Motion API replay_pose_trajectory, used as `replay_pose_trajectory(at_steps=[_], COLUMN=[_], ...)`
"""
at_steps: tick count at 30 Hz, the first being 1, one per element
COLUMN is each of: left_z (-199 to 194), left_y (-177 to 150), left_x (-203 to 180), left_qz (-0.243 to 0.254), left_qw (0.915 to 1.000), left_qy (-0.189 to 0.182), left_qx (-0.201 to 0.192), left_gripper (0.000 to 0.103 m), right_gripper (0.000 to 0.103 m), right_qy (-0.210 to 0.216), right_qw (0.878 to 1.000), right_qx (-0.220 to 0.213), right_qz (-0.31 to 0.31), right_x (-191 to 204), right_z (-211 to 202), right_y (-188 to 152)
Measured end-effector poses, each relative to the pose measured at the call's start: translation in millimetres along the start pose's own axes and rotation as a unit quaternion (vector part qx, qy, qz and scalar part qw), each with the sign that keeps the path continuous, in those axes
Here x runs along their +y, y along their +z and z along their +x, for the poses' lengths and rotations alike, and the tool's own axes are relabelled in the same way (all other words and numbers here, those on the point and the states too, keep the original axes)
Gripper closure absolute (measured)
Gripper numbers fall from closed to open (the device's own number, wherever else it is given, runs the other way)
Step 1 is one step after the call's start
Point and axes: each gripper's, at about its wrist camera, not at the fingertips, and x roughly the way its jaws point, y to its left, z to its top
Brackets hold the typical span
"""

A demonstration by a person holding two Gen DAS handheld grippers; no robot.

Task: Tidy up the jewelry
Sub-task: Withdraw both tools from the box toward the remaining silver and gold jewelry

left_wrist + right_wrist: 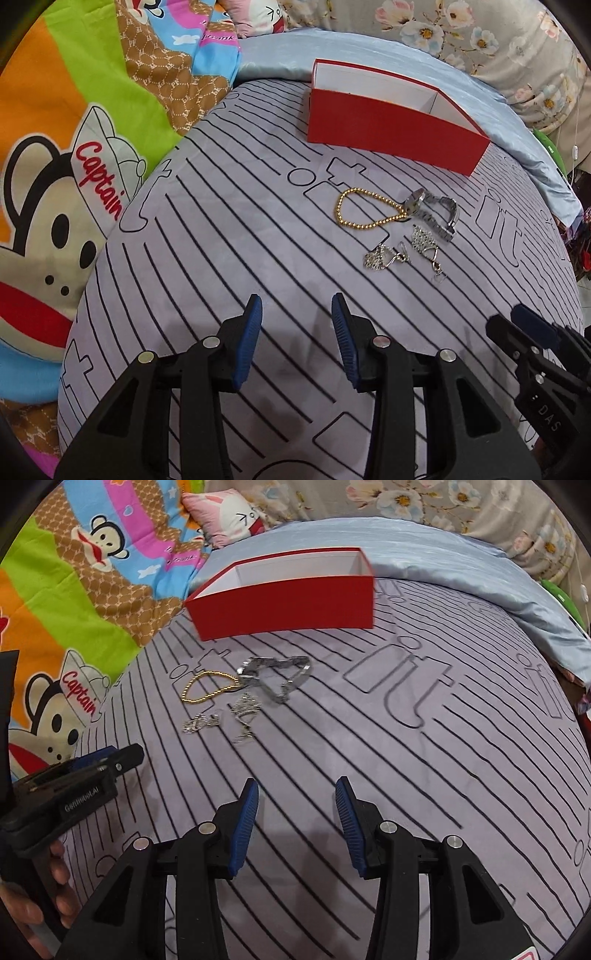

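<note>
Four shiny things lie close together on the striped sheet [229, 236]: a gold bead bracelet [364, 208], a silver watch [434, 212] touching its end, and two little silver earrings [380, 256] [428, 243] just in front of them. Behind them sits a red box [391, 125] with white insides; it is open on top, and I cannot see its floor. The bracelet's right end lies under the watch. Nearer to me, the left claw [297, 334] and the right claw [297, 818] hang over the bare sheet, side by side. Both have their blue pads apart with nothing between them. A hand [44, 897] holds the left claw's handle. A bright monkey blanket [66, 155] lies to the left, and a blue cloth [443, 74] lies behind the box.
</note>
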Motion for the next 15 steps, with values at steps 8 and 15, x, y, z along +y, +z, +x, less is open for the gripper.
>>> replay_pose_trajectory(at_steps=[8, 15], left_z=[0, 1], left_y=[-3, -1], left_x=[9, 12], left_qz=[0.001, 0.0], left_qw=[0.9999, 0.9999], left_qy=[0.016, 0.013], left_qx=[0.001, 0.001], left_gripper=[0.066, 0.066], right_gripper=[0.06, 0.064], right_qy=[0.002, -0.006], right_qw=[1.0, 0.999], right_qx=[0.003, 0.005], right_qz=[-0.028, -0.037], right_x=[28, 35], right_z=[26, 42], right_y=[17, 26])
